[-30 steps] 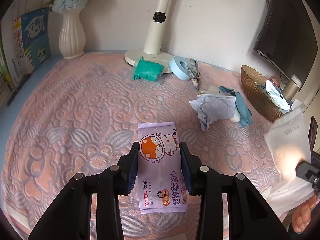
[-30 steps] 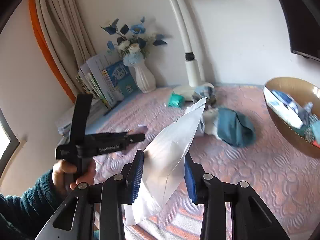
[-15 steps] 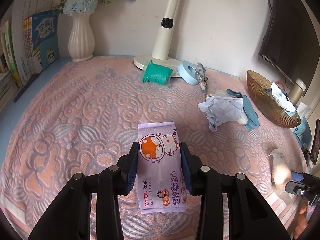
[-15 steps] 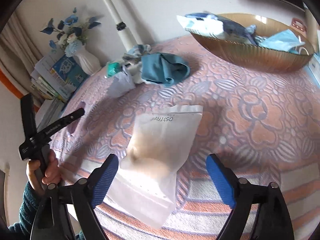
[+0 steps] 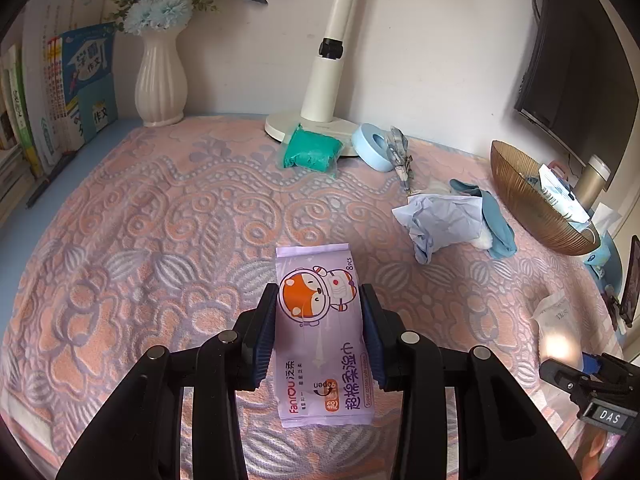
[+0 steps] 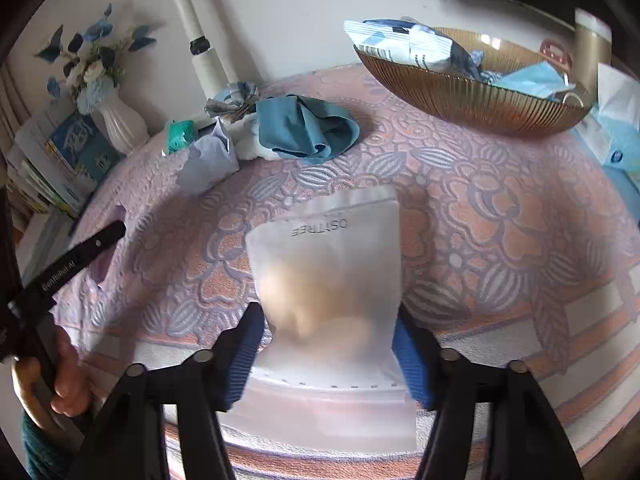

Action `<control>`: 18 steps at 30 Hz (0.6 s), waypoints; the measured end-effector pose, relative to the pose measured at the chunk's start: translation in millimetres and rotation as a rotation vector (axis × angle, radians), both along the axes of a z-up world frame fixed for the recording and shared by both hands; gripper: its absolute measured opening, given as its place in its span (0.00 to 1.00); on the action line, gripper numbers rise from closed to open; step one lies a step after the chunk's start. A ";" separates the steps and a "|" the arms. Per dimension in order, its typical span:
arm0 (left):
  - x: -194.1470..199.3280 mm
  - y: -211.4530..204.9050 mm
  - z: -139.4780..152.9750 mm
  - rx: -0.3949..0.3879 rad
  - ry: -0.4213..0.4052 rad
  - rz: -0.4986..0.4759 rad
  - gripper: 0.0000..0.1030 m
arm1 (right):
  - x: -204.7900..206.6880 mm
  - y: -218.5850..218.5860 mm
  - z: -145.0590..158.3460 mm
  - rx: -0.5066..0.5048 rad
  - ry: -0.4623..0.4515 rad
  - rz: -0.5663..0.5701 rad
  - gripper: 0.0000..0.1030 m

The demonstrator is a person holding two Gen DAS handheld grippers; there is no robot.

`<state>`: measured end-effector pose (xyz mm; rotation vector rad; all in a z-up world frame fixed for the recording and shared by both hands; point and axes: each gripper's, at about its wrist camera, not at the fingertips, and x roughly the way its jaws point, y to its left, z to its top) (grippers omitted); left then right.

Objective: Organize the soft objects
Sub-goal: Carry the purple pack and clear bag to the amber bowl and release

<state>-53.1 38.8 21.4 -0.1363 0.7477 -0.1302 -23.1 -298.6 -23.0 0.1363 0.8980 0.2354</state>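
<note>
Progress looks partial to us: the gold bowl [image 6: 472,92] at the far right already holds a few packets and a pale blue mask, while several soft things lie loose on the patterned cloth over the counter [image 5: 140,220]. Our left tool [image 5: 320,330] is clenched on the purple wipes pack [image 5: 320,320], both blue pads pressed to its long edges near the middle of the counter. Our right tool [image 6: 326,354] has its jaws closing around the frosted white pouch [image 6: 328,280], which lies flat at the near right edge; the pads sit just at its sides, and we cannot say they press yet. Left to sort, as we judge it, are the teal cloth [image 6: 308,128] and the crumpled pale blue tissue [image 5: 444,220] touching it, plus the green packet [image 5: 310,152] by the lamp base [image 5: 308,122] (the tape roll beside it is hardly soft). Much is unclear: the pouch's contents show only as a tan blur through the plastic, its near end is cut off under the tool, the bowl's contents overlap too much to count, and the person shows only as a hand [image 6: 64,384] and dark sleeve.
</note>
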 end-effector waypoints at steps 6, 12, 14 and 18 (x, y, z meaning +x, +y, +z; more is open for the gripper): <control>-1.7 0.8 5.4 -0.024 0.029 -0.022 0.35 | -14.8 9.0 12.8 -0.005 -0.057 0.105 0.43; -18.7 -0.7 65.0 -0.037 -0.057 -0.049 0.35 | -19.2 -23.5 53.1 0.029 -0.163 0.082 0.43; -18.2 -8.7 89.0 -0.028 -0.088 -0.068 0.35 | -20.0 -40.9 68.1 0.060 -0.197 0.062 0.43; -9.1 -40.9 126.9 -0.016 -0.133 -0.127 0.35 | -19.8 -83.6 108.1 0.089 -0.302 -0.020 0.43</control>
